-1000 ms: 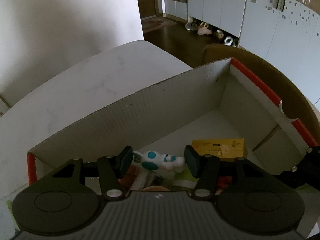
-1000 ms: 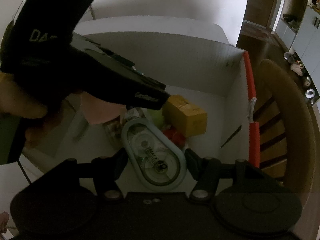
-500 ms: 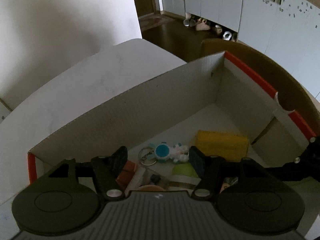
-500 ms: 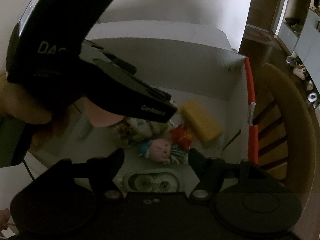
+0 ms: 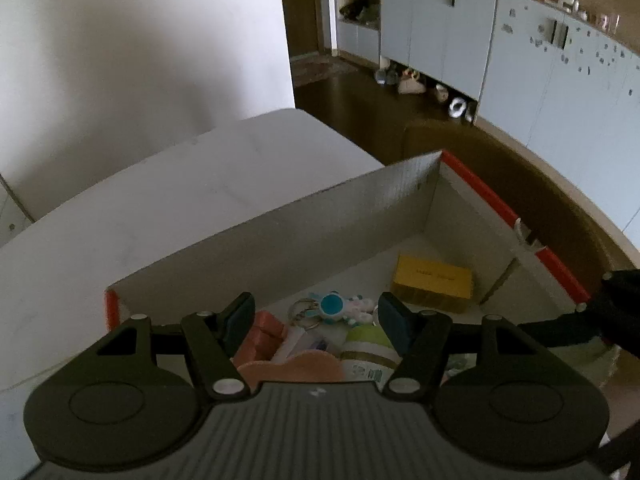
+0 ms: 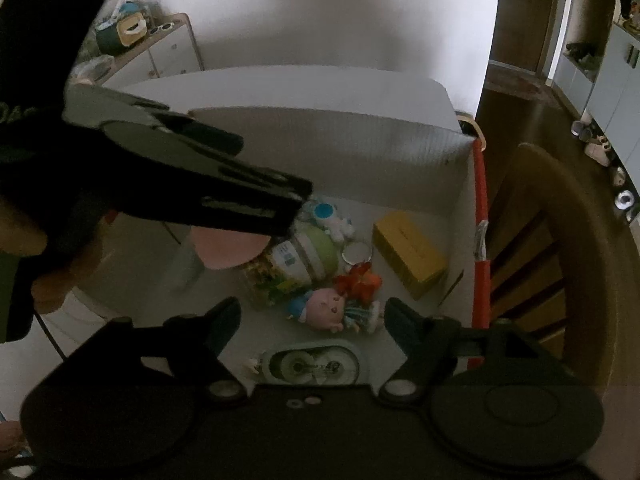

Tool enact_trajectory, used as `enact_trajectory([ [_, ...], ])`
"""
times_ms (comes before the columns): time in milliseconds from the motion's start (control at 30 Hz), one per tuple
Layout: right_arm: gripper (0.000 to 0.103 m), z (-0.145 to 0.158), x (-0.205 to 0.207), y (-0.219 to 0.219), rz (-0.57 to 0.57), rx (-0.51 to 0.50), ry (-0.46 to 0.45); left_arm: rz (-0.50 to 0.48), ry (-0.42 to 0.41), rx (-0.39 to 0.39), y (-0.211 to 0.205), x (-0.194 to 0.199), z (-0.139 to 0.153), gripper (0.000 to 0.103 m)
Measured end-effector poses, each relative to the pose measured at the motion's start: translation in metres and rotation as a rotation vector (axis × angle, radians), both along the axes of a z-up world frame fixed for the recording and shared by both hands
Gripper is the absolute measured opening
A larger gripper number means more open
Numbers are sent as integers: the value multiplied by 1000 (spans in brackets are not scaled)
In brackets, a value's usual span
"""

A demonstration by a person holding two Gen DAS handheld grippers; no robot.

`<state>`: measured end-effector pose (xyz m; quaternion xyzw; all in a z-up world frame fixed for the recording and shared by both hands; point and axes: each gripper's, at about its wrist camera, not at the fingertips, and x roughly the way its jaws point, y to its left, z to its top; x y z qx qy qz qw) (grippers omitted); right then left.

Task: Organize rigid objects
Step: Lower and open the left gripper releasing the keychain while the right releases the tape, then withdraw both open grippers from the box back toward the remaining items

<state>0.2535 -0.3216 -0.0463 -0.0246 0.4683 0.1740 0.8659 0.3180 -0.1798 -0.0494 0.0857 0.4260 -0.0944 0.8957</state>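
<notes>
A white cardboard box with red edges holds several small items. My left gripper hangs open above it with nothing between its fingers. A blue and white keychain toy lies on the box floor beyond the fingertips, next to a yellow box and a green-lidded jar. My right gripper is over the same cardboard box, jaws opening and holding nothing. A pale tape dispenser lies flat on the floor under it. A pink-faced doll rests just ahead.
In the right wrist view the left gripper and the hand holding it block the upper left. A wooden chair stands against the box's right side. The box sits on a white table. Pale cabinets line the far wall.
My left gripper let go of the blue and white toy, which now lies in the box, and rose. My right gripper released the tape dispenser onto the box floor and lifted away, jaws wider.
</notes>
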Motion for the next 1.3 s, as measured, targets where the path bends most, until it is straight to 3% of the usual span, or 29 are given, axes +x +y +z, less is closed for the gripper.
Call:
enact_trajectory([
  [567,100,35,-27,8,-24,76,-102,10,-96,-89,38,-56,40,76],
  [800,101,41,-36,19,-65,111,-118,16,-119,-118,68,-83,46,81],
  [1300,102,47,-43,104,-68,150,-151,28,-82,-204,164,-123,38,88],
])
